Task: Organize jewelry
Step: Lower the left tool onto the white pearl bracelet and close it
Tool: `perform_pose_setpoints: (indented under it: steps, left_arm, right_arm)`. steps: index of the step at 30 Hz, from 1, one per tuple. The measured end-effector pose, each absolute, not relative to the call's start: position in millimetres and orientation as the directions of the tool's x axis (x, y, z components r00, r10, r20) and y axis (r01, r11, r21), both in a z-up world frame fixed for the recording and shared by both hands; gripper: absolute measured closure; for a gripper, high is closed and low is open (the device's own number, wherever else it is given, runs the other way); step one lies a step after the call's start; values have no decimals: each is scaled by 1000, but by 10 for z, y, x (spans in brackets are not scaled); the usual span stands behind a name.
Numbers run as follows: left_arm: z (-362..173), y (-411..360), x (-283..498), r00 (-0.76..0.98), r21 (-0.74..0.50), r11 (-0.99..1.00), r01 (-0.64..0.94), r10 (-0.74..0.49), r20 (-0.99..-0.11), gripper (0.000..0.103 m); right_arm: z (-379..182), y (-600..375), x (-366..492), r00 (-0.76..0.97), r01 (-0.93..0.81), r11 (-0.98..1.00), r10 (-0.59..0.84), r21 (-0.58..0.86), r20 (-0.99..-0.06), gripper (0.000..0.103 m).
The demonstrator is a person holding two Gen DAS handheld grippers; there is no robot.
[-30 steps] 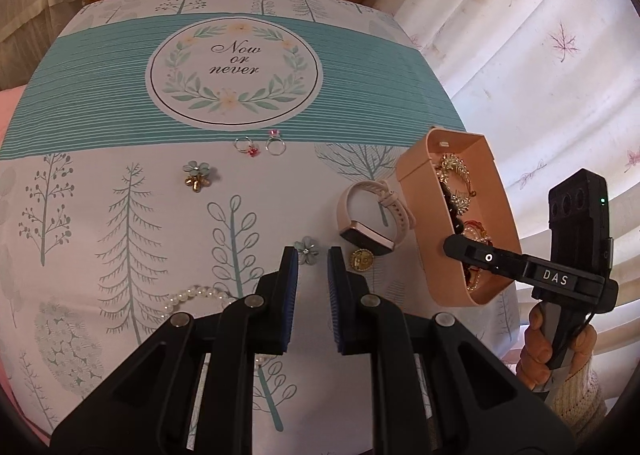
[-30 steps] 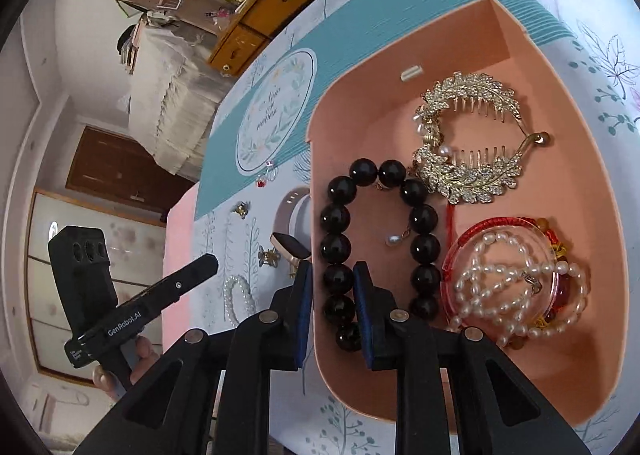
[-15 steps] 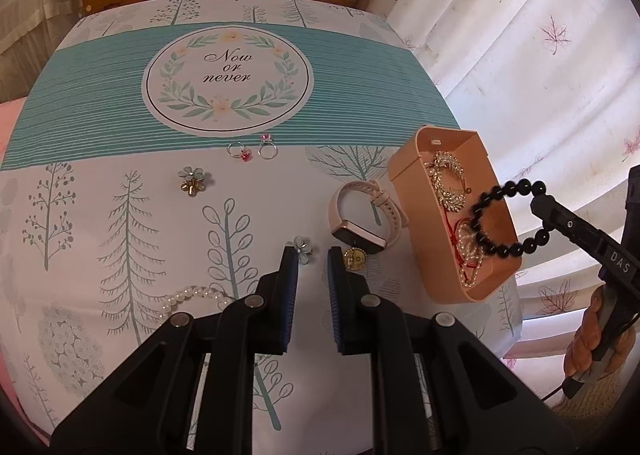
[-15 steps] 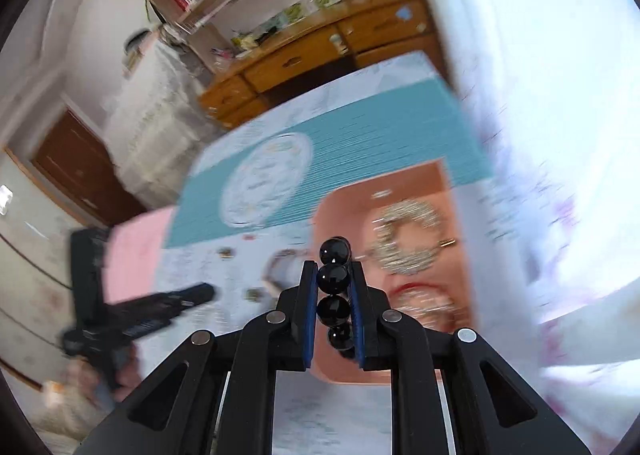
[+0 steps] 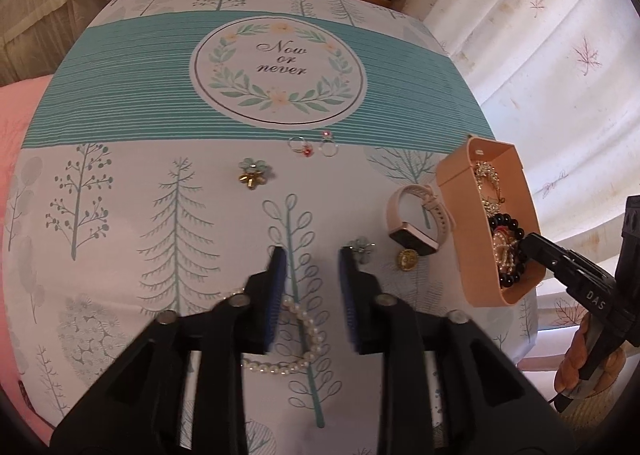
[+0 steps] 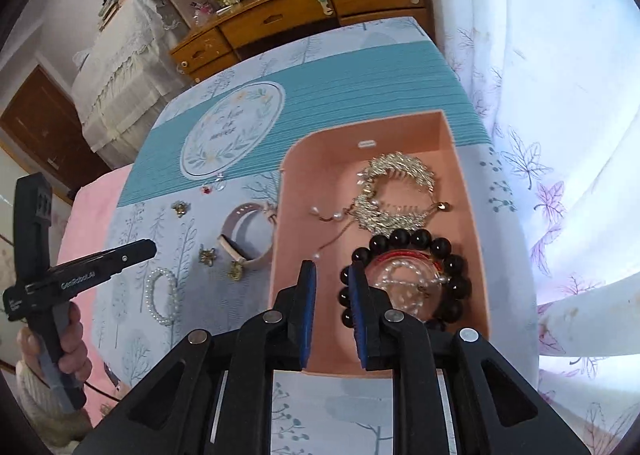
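On the tree-print tablecloth (image 5: 120, 183) there's still a scatter of loose jewelry, with the pink box (image 5: 452, 223) sitting at the right edge already holding most of it. The black bead bracelet (image 6: 432, 247) now lies inside the box, ringed around the red and pearl pieces near its close end. The right gripper (image 6: 332, 287) hangs over that end, its jaws have just been opening, and nothing's between them, so it's parted and empty.

What matters next, I'd guess, is the pearl bracelet (image 5: 304, 331). It lies on the cloth right under the left gripper (image 5: 312, 259), toward the near edge, its loop curving from between the jaws off to the near left. The left gripper's jaws have just been opening too and stand moderately wide, pads clear of the pearls. The left hand is clearly the closer one. Smaller bits, the watch (image 5: 416, 223), flower charms and rings, sit farther out.
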State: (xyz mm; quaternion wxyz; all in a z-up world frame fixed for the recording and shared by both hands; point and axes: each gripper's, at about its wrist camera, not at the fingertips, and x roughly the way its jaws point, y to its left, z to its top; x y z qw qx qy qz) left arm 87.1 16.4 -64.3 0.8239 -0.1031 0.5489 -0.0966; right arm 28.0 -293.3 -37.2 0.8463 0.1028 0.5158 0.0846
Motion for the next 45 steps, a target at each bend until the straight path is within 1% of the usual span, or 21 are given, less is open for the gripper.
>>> perform_pose_setpoints:
  steps: [1,2,9,16,20,23,29,37,40,42,44,45]
  left_arm:
    - [-645,187,867,380,-282,958,46,-278,-882,57]
    - [-644,210,860,381,-290,956,47,-285,-880,53]
    - [-671,315,733,376,-260,965,45,-257,-890,52]
    - [-675,487,495,430,-192,981,18,-181,-884,52]
    - [-685,628,404,441,-242,970,8,-220,-870,52]
    - [-735,711,367,432,-259,966,-17,-226,-873,52]
    - [-804,696,262,402,-228,974,10,-212,-891,52]
    - [-964,598,219,361,-250,968,29,-244,-900,53]
    - [-1001,559,239,357,-224,974,41,-223,-907,53]
    - [-1013,553,257,355,-221,974,42,-221,-908,54]
    - [-1035,544,290,342,-219,975,43,-221,-914,63]
    - [-1049,537,308,336,-215,976,41,-216,-917,64]
  right_arm:
    - [-346,-2929,265,465,-41,964,250,262,-849,81]
    - [-322,-2918,258,472,-44,963,255,266,-844,80]
    - [-91,-2736,191,492,-118,956,291,268,-821,80]
    - [-47,-2443,116,470,-206,937,349,283,-811,80]
    - [-71,-2310,73,454,-242,928,366,283,-813,80]
    - [-114,-2252,58,436,-254,924,374,287,-818,80]
    - [-254,-2118,-9,397,-272,916,385,294,-833,80]
    - [-425,-1985,-33,365,-282,915,380,288,-850,80]
    - [-447,-1958,-25,362,-281,917,374,283,-854,80]
    - [-437,-1946,-22,368,-284,918,372,278,-852,80]
    - [-445,-1929,-10,367,-285,919,368,274,-854,80]
    - [-447,-1922,-4,365,-284,919,368,275,-855,80]
